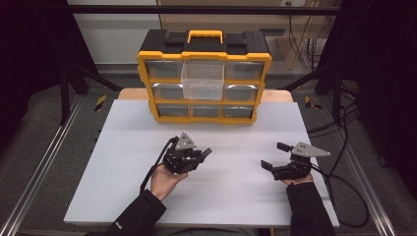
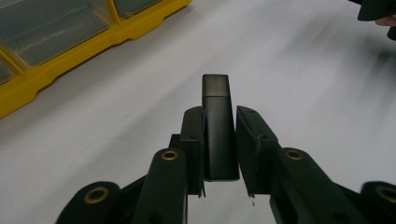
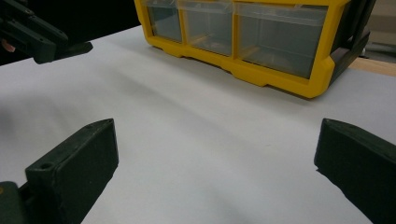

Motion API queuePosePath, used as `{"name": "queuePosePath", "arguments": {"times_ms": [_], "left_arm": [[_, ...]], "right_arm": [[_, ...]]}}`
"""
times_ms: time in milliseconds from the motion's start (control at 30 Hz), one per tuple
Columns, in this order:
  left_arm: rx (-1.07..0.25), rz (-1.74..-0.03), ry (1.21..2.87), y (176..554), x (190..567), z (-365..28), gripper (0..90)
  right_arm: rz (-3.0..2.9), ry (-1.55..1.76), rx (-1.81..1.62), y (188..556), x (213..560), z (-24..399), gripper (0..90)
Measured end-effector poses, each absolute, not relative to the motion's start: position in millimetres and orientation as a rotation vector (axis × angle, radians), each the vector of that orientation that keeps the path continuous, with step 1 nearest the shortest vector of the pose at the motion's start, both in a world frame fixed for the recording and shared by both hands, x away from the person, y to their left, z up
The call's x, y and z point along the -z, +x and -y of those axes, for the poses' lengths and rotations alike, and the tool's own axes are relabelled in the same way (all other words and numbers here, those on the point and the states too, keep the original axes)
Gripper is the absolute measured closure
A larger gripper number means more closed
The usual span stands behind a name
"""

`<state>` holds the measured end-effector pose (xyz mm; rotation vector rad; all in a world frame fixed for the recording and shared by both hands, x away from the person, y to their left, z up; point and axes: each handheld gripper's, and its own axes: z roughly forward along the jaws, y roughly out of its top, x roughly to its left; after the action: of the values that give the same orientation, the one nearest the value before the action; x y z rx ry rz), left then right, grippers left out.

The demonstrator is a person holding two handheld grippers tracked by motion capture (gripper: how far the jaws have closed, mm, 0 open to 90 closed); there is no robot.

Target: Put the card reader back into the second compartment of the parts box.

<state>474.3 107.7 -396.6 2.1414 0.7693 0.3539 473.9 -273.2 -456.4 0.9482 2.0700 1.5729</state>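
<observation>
Item 1: left tool [image 1: 199,156], held low over the white worktop [image 1: 221,196] near its middle, jaws narrowed onto a small black rectangular block [image 2: 217,130]; in the left gripper view the block stands between the 2 pads [image 2: 194,140], its far end sticking out past them. Item 2: right tool [image 1: 275,156], held to the right and well apart from the left, jaws wide with nothing between them. Item 3: yellow-and-black organiser cabinet [image 1: 204,56] at the far edge of the worktop, 3 rows of clear drawers; the upper middle drawer [image 1: 202,78] is pulled out toward the person, the others look closed. Its contents cannot be told. Step in hand, by judgement: carrying the block, with the open drawer the likely place for it. Next move calls for lifting the left tool forward and up over the drawer's rim, turning the block to clear the walls, then parting the jaws; the right tool is free to steady the cabinet or push the drawer shut.
</observation>
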Motion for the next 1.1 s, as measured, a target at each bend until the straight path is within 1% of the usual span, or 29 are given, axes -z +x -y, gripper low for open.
{"name": "queuePosePath", "arguments": {"times_ms": [1100], "left_arm": [[-0.408,-0.776,2.054,476.6,350.4,-134.9,72.2]], "right_arm": [[-2.071,0.947,-1.571,473.9,456.7,273.2,0.3]]}}
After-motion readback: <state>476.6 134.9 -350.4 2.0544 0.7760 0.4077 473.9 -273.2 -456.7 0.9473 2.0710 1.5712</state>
